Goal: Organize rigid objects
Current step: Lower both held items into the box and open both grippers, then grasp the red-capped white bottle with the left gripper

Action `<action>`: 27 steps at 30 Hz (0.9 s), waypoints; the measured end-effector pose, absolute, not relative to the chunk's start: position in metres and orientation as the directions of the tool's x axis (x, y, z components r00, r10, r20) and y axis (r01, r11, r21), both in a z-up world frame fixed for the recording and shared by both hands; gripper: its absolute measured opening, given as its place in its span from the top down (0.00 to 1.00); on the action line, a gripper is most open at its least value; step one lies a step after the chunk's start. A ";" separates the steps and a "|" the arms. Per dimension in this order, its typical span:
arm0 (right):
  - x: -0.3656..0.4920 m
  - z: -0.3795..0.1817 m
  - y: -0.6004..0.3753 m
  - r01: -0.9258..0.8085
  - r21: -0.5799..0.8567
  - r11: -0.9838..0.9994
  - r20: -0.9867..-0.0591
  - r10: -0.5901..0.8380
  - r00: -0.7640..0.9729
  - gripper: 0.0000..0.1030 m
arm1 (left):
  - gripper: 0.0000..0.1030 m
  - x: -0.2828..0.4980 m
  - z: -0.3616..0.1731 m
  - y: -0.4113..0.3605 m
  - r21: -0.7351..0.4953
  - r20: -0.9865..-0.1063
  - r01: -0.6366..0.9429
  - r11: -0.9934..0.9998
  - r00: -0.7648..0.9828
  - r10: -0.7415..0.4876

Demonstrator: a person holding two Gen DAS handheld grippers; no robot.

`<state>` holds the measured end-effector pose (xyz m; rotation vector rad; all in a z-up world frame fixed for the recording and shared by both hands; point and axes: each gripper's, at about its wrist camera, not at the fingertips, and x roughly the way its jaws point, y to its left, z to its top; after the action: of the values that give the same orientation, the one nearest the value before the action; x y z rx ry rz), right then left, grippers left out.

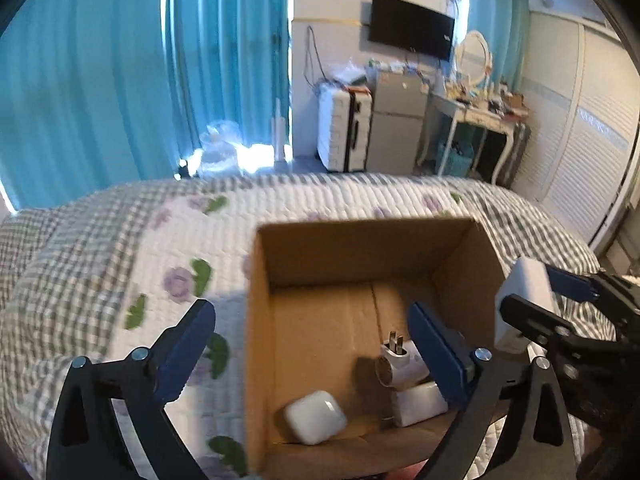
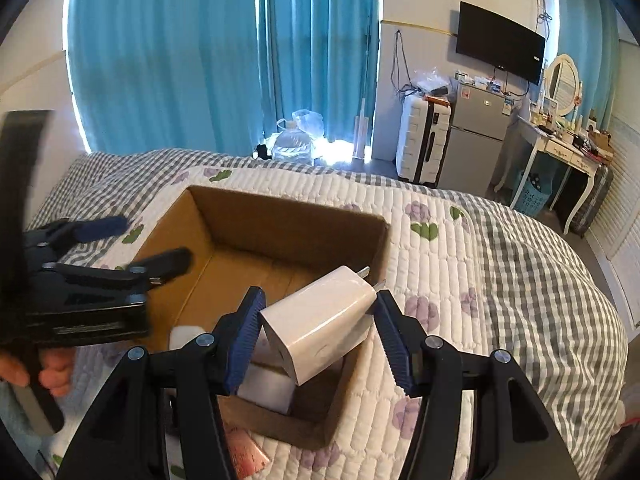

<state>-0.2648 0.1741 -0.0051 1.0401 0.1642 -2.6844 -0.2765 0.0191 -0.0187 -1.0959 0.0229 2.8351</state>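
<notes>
Bedroom, blue curtains; quilted bed [image 1: 120,248] carries an open cardboard box [image 1: 256,320].

Stowed in box: earbud case [image 1: 315,416], round plug adapter [image 1: 400,362], white block [image 1: 420,402].

Pending: white charger [image 2: 320,320], clamped in right gripper [image 2: 318,338] above the box's near corner.

Left gripper [image 1: 312,354]: spread wide, empty, over the box.

Right wrist view alone shows the person's fingers [image 2: 56,376] and the charger's prongs; left wrist view alone shows the earbud case and adapter clearly.

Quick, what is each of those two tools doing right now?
Left tool: open, holding nothing, above the cardboard box.
Right tool: closed on a white charger.
</notes>
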 end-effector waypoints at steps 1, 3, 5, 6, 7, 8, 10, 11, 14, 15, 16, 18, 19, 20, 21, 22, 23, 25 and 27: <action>-0.271 -0.007 0.171 0.278 -0.009 -0.961 -0.677 -0.198 -0.709 0.46 | 0.03 -0.275 -0.016 0.014 -0.023 -0.666 -0.094 -0.995 -0.741 0.085; -0.280 -0.010 0.165 0.276 -0.003 -0.961 -0.680 -0.200 -0.705 0.46 | 0.03 -0.269 -0.010 0.004 -0.021 -0.652 -0.077 -0.997 -0.755 0.072; -0.289 -0.015 0.159 0.278 0.006 -0.960 -0.683 -0.207 -0.700 0.46 | 0.03 -0.264 -0.006 -0.003 -0.014 -0.639 -0.063 -0.998 -0.767 0.058; -0.290 -0.016 0.157 0.275 0.008 -0.961 -0.681 -0.207 -0.703 0.45 | 0.03 -0.261 -0.005 -0.006 -0.007 -0.632 -0.059 -0.998 -0.773 0.050; -0.291 -0.016 0.155 0.269 0.006 -0.963 -0.674 -0.203 -0.710 0.44 | 0.03 -0.258 -0.004 -0.009 0.001 -0.628 -0.056 -0.998 -0.777 0.043; -0.289 -0.013 0.154 0.254 0.001 -0.967 -0.657 -0.192 -0.729 0.32 | 0.03 -0.254 -0.004 -0.010 0.006 -0.625 -0.055 -0.998 -0.780 0.039; -0.281 -0.006 0.155 0.233 0.014 -0.972 -0.628 -0.190 -0.755 0.15 | 0.02 -0.242 0.000 -0.013 0.017 -0.615 -0.057 -0.998 -0.788 0.035; -0.276 -0.001 0.156 0.237 0.024 -0.971 -0.624 -0.200 -0.755 0.15 | 0.02 -0.236 0.002 -0.013 0.019 -0.609 -0.060 -0.998 -0.792 0.036; -0.258 0.013 0.156 0.240 0.015 -0.971 -0.627 -0.196 -0.754 0.15 | 0.00 -0.212 0.013 -0.014 0.030 -0.582 -0.071 -0.997 -0.812 0.040; -0.245 0.020 0.157 0.240 0.000 -0.971 -0.619 -0.189 -0.763 0.15 | 0.00 -0.201 0.018 -0.014 0.032 -0.570 -0.073 -0.997 -0.821 0.042; -0.238 0.025 0.158 0.240 -0.008 -0.971 -0.614 -0.185 -0.767 0.14 | 0.00 -0.192 0.021 -0.014 0.033 -0.563 -0.078 -0.996 -0.825 0.046; -0.212 0.038 0.162 0.235 -0.024 -0.972 -0.592 -0.175 -0.787 0.10 | 0.00 -0.176 0.027 -0.012 0.034 -0.556 -0.081 -0.996 -0.830 0.048; -0.201 0.042 0.164 0.231 -0.026 -0.973 -0.581 -0.174 -0.795 0.08 | 0.00 -0.167 0.028 -0.013 0.034 -0.552 -0.080 -0.996 -0.833 0.049; -0.190 0.047 0.166 0.228 -0.027 -0.973 -0.572 -0.172 -0.802 0.07 | 0.00 -0.161 0.029 -0.013 0.033 -0.550 -0.079 -0.996 -0.834 0.048; -0.177 0.050 0.167 0.229 -0.029 -0.973 -0.566 -0.173 -0.806 0.06 | 0.00 -0.153 0.028 -0.014 0.033 -0.548 -0.073 -0.997 -0.836 0.043; -0.168 0.052 0.167 0.229 -0.029 -0.973 -0.564 -0.173 -0.807 0.06 | 0.00 -0.146 0.027 -0.015 0.030 -0.546 -0.067 -0.997 -0.837 0.039; -0.158 0.053 0.169 0.231 -0.028 -0.972 -0.566 -0.175 -0.806 0.05 | 0.00 -0.139 0.025 -0.015 0.026 -0.548 -0.060 -0.998 -0.836 0.036; -0.139 0.048 0.170 0.238 -0.017 -0.971 -0.580 -0.184 -0.794 0.05 | 0.00 -0.130 0.020 -0.018 0.015 -0.556 -0.048 -0.999 -0.830 0.031; -0.130 0.040 0.169 0.258 -0.009 -0.966 -0.602 -0.200 -0.773 0.05 | 0.00 -0.125 0.011 -0.019 0.001 -0.570 -0.038 -0.999 -0.821 0.031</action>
<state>-0.1297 0.1686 0.0395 0.9179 0.1331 -2.7452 -0.1248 -0.0190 0.0113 -0.9276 0.0194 2.9639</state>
